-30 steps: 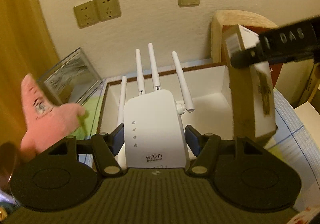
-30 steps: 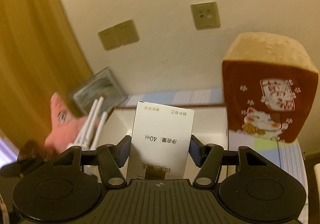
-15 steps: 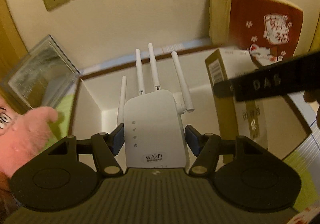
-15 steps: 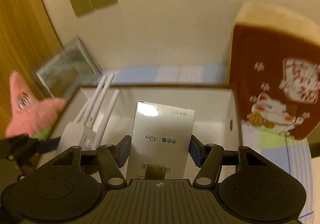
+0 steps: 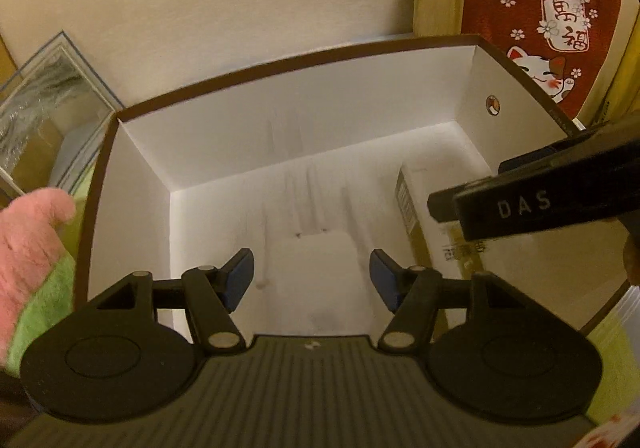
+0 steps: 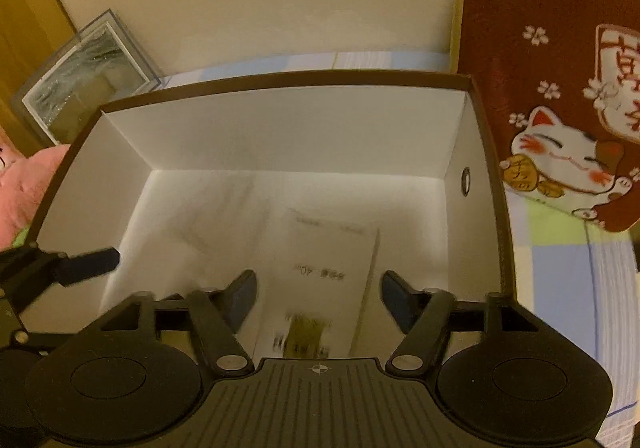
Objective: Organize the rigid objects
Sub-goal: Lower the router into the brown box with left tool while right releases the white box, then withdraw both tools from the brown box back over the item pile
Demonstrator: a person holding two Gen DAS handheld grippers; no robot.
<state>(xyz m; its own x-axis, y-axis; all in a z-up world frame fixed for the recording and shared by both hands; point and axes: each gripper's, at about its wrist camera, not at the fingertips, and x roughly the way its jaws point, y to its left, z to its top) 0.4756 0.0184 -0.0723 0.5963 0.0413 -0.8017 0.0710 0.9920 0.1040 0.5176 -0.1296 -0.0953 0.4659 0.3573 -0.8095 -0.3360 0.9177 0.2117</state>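
Observation:
Both grippers hang inside a white box with a brown rim (image 5: 280, 59) (image 6: 280, 77). A white WiFi repeater (image 5: 312, 264), blurred, lies low on the box floor between the pads of my left gripper (image 5: 312, 282), with a gap on each side and its antennas pointing at the far wall. My right gripper (image 6: 320, 290) is opening its jaws. A white carton (image 6: 328, 260) with printed text, blurred, sits loose between them, clear of both pads. In the left wrist view the same carton (image 5: 416, 215) stands under the right gripper's black fingers (image 5: 500, 207).
A pink starfish plush (image 5: 28, 240) (image 6: 24, 183) lies left of the box. A red lucky-cat cushion (image 5: 540, 7) (image 6: 560, 87) leans on the wall at right. A clear display case (image 5: 40, 107) stands at the back left. A checked cloth (image 6: 560, 268) covers the surface at right.
Both grippers have sunk into the box. The repeater and the carton, gripped before, now sit blurred and free of the pads, and both jaws stand wider.

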